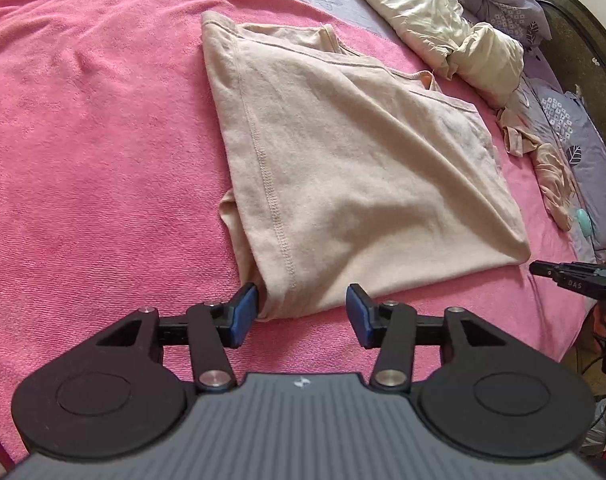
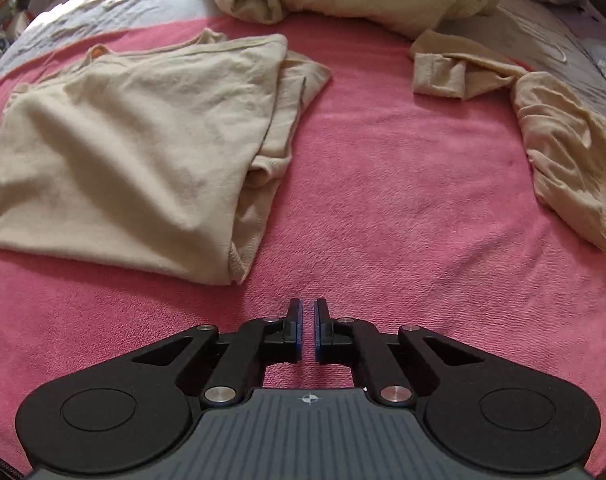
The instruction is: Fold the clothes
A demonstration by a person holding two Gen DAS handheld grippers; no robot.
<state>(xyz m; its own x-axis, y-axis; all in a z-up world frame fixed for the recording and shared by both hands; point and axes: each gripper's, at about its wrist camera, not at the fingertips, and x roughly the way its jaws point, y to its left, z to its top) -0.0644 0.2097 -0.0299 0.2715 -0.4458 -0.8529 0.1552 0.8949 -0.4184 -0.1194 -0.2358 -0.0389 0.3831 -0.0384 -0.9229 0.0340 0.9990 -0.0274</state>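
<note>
The folded shirt (image 1: pixel 343 168) lies on the pink blanket (image 1: pixel 95 128), the left hand-held gripper (image 1: pixel 302 316) wide open at its near corner, maybe touching, while the right hand-held gripper (image 2: pixel 307 330) is nearly shut, holding nothing.

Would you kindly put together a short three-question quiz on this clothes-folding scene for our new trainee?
1. True or false: the left gripper is open at the near corner of the folded beige shirt.
2. The right gripper is: A) shut on a sock, B) shut, holding nothing, C) wide open.
3. What colour is the blanket under the shirt?

Key: 1 true; 2 B; 3 pink.
</note>
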